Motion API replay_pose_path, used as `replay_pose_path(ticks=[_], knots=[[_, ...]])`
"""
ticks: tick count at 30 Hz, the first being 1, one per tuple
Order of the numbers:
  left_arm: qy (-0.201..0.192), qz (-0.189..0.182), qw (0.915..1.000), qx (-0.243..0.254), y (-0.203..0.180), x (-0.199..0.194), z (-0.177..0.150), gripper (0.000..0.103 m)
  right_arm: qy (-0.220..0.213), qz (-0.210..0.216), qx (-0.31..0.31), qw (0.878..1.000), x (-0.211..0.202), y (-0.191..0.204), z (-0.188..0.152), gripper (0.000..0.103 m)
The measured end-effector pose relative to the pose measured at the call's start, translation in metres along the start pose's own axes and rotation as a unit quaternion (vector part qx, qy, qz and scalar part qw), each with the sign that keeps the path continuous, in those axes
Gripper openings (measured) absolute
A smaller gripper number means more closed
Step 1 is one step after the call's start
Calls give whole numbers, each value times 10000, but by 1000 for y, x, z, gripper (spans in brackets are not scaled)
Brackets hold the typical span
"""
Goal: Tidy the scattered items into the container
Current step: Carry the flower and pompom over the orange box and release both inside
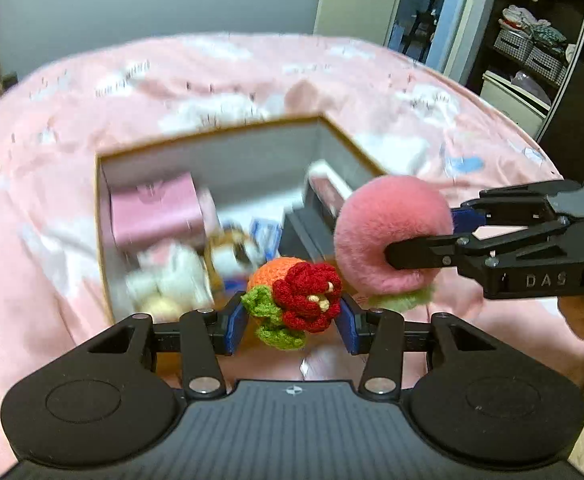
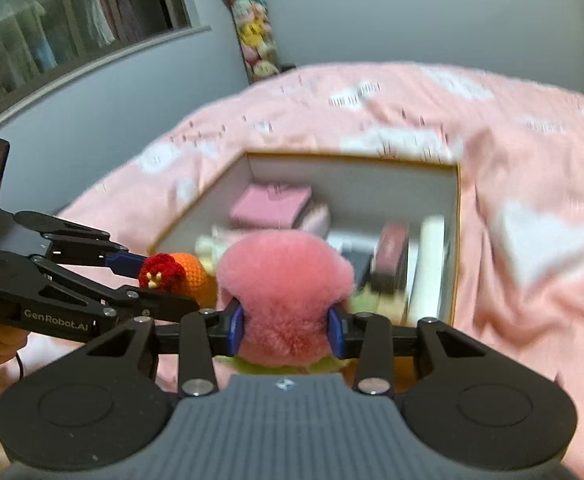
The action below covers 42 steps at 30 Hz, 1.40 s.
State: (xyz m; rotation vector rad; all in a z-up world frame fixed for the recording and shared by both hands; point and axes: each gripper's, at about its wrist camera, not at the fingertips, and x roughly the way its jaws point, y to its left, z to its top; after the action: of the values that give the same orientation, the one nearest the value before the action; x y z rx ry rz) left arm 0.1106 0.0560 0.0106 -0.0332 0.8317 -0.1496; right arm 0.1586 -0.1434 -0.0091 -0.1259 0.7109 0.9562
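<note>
A pink bed (image 1: 71,240) holds an open box (image 1: 211,138) full of small things, with grey walls behind. The left gripper (image 1: 294,322) squeezes a knitted flower (image 1: 304,300) above the box's near edge. Beside it, the right gripper (image 2: 287,328) squeezes a fluffy pink ball (image 2: 283,276).

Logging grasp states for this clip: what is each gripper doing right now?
Left gripper: closed on the crocheted orange with red flower.
Right gripper: closed on the fluffy pink peach toy.
</note>
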Motion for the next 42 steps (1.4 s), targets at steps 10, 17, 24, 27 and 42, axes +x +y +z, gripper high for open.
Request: replay_pose_path(ticks=[10,17,24,27,42], knots=[[-477,341,9941,915,8,17,85,53,-358,-107,-260,9990,37,-14,94,43],[-448,360,9934,989,25,63,103,53,-203,-198,-19,9996,84,-40,127,43],[-61,310,9939,1061,33,127,85,53,339,-302,365,9983,134,-77,111,43],[114,304,9937,1073,35,145,81,53,558,-306,520,9966,151,-88,103,42],[1018,258,9876,1170,40,193,76,56,1251,-365,592,9897,184,-100,84,36]])
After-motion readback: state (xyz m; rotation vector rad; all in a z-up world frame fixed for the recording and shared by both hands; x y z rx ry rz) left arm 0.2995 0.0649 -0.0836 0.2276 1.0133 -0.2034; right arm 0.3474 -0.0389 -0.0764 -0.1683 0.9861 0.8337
